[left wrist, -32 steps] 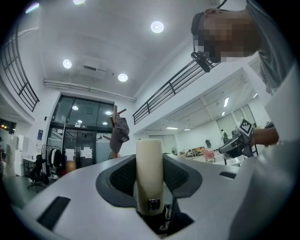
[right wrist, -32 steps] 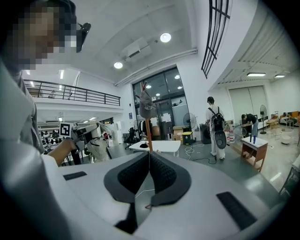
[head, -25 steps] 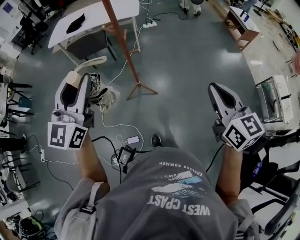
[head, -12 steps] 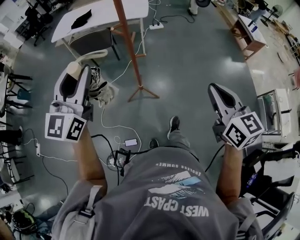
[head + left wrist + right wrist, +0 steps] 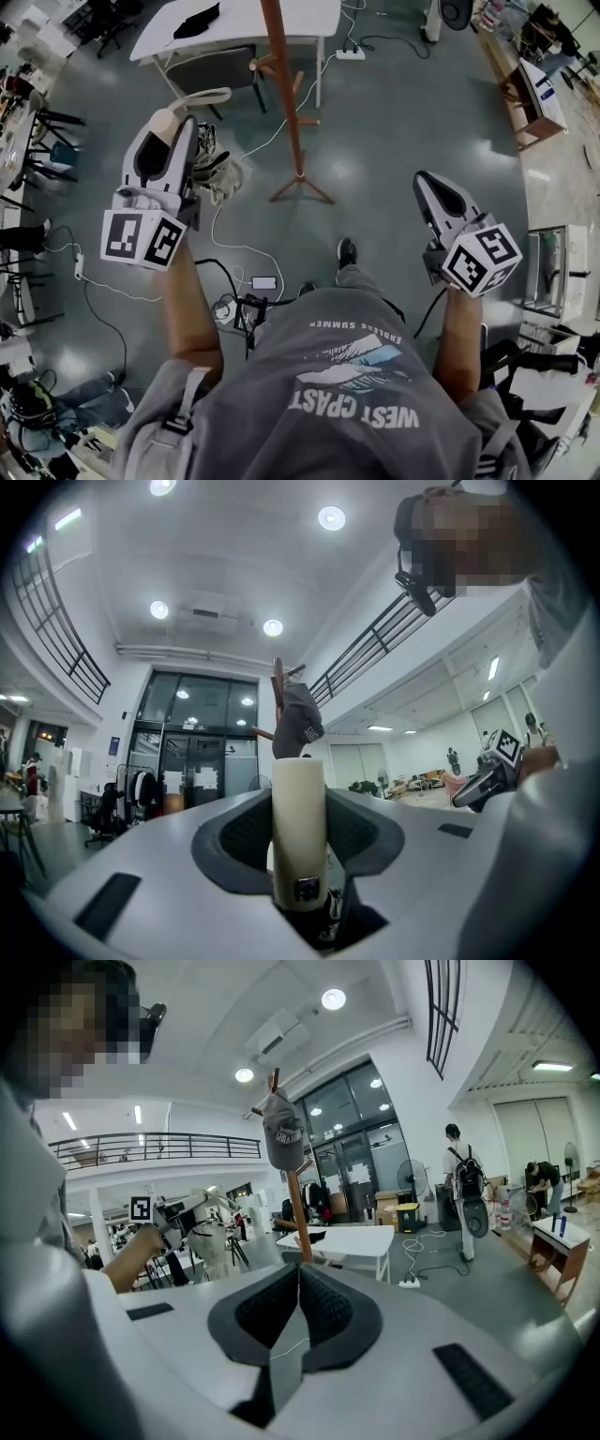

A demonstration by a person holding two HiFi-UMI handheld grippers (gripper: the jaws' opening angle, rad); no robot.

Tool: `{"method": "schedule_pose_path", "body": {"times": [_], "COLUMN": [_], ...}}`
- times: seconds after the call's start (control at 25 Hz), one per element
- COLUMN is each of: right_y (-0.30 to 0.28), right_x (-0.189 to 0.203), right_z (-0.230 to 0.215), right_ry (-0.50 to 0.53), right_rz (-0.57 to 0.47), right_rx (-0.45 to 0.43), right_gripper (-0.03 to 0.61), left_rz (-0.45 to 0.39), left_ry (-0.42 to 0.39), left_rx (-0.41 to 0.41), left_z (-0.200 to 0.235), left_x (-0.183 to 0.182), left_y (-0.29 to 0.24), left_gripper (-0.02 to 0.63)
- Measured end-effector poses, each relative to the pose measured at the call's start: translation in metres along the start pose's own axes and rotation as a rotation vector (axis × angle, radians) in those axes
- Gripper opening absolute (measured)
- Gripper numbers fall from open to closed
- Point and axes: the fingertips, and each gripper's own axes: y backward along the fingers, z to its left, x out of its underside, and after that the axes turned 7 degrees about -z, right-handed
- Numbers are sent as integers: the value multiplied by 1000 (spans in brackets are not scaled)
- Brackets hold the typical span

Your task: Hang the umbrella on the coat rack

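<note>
Gripping the umbrella (image 5: 212, 166) by its cream handle, the left gripper (image 5: 167, 120) should carry it upright to the coat rack (image 5: 284, 84) ahead and hook its crook over a free peg, while the right gripper (image 5: 433, 183), jaws closed on nothing, is best held aside.

Over 1.0 s the coat rack (image 5: 289, 103) drifts rightward in the head view. Its base sits a little lower, 2 of its lower pegs come into sight, and the white table (image 5: 291, 21) behind it slides right with it. The left gripper (image 5: 169, 131) and the umbrella (image 5: 214, 161) it carries move up and slightly right in that view. A 2nd shoe (image 5: 345, 251) with a grey trouser leg now shows ahead of the torso, where 1.0 s ago only 1 shoe showed.
</note>
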Motion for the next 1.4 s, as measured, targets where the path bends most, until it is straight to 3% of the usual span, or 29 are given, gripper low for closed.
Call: {"method": "schedule_pose_path", "body": {"times": [0.4,0.76,1.4], "right_y": [-55,-82,-87], "right_x": [5,24,42], "right_z": [-31,-46,-55], "right_ry": [2,-19,-43], "right_rz": [75,140,186], "right_rx": [-78,-97,-79], "right_gripper": [29,29,30], "left_rz": [23,60,93], "left_ry": [30,47,98], "left_rx": [-69,-104,-70], "left_z": [18,32,16], "left_x": [38,76,115], "left_y": [-39,-64,-85], "left_gripper": [166,166,166]}}
